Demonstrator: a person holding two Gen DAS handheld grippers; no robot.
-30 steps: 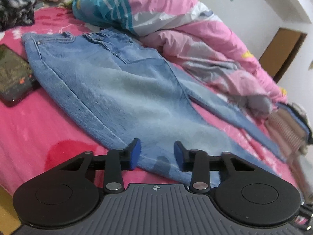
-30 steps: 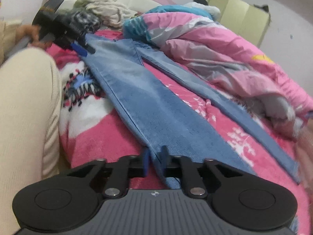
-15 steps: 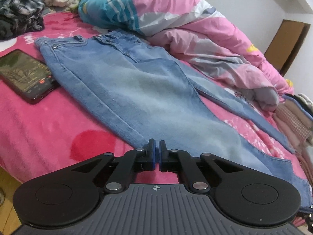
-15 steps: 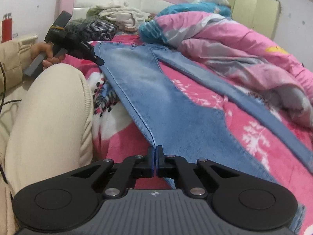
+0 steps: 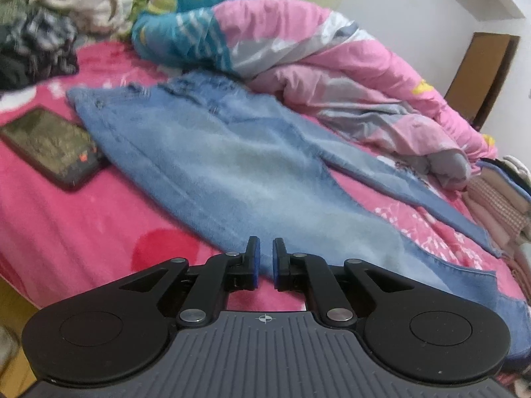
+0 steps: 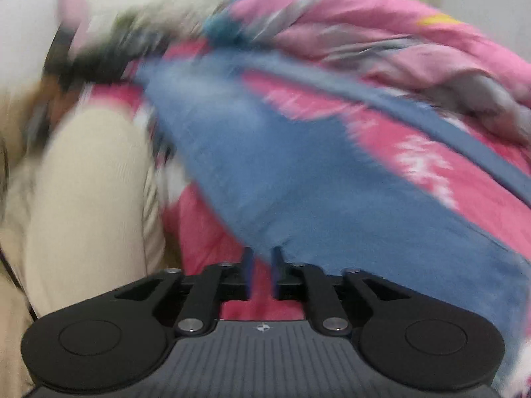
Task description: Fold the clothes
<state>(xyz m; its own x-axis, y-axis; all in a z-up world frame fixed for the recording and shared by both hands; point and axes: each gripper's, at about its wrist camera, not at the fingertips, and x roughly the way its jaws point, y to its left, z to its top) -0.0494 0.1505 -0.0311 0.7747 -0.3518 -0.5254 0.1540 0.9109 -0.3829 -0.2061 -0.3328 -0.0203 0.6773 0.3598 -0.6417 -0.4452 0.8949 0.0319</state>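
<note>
Two tools, both slightly parted and gripping nothing: left tool (image 5: 264, 258) and right tool (image 6: 262, 265) sit at the near edge of the jeans (image 5: 232, 165), spread flat on the bed (image 5: 83, 232) ahead, probably so that edge is easy to pinch.

Pink bed (image 5: 66, 219) carries jeans (image 5: 232, 172), phone (image 5: 49, 146), quilt (image 5: 332, 66).

This was a home bedroom. A bed with a bright pink patterned sheet (image 5: 59, 232) filled the view. Behind the jeans (image 5: 212, 165) spread on it lay a rumpled pink, teal and grey duvet (image 5: 315, 53); left of the jeans rested a phone (image 5: 49, 146), and beyond that a heap of loose clothes (image 5: 49, 23). A brown door (image 5: 481, 73) stood far right.
</note>
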